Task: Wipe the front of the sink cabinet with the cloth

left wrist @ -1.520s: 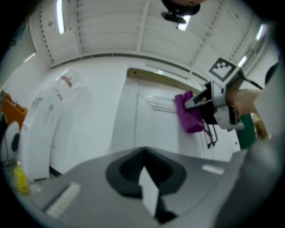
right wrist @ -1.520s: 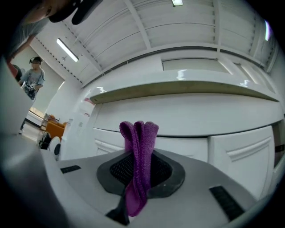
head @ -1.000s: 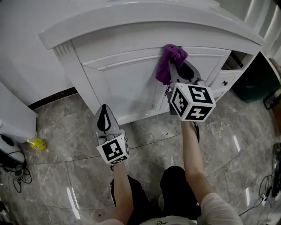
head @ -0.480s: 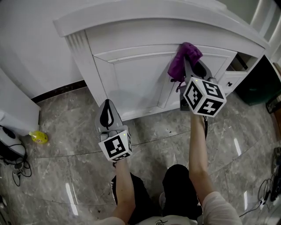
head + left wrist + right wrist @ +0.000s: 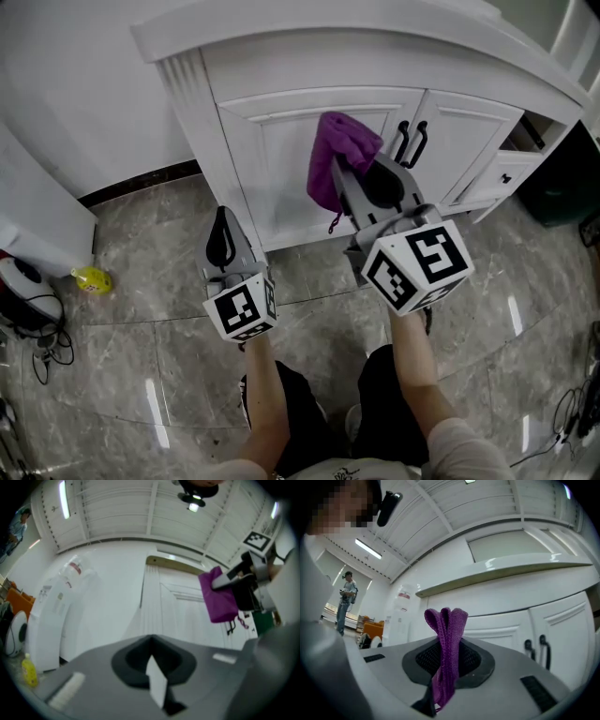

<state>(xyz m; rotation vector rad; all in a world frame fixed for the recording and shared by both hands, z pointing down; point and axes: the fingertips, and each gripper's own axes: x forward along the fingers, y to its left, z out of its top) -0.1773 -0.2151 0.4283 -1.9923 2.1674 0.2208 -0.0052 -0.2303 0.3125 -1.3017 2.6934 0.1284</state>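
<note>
The white sink cabinet [image 5: 281,159] stands ahead with two panelled doors and black handles [image 5: 411,142]. My right gripper [image 5: 345,183] is shut on a purple cloth [image 5: 339,155], which it holds up in front of the left door, just left of the handles. In the right gripper view the cloth [image 5: 447,644] hangs folded between the jaws, and the cabinet [image 5: 562,620] looks a little way off. My left gripper [image 5: 221,220] is shut and holds nothing, low by the cabinet's left corner. The left gripper view shows the cloth [image 5: 219,597] against the door [image 5: 180,611].
A small yellow bottle [image 5: 92,278] lies on the marble floor at the left, near a white unit [image 5: 37,225] and cables [image 5: 37,352]. A dark bin [image 5: 562,178] and small drawers [image 5: 506,173] sit right of the cabinet. A person [image 5: 347,597] stands far off.
My right gripper has carried the cloth left and down, from the upper part of the door near the handles to the left door. The black handles now show. The left gripper has hardly moved.
</note>
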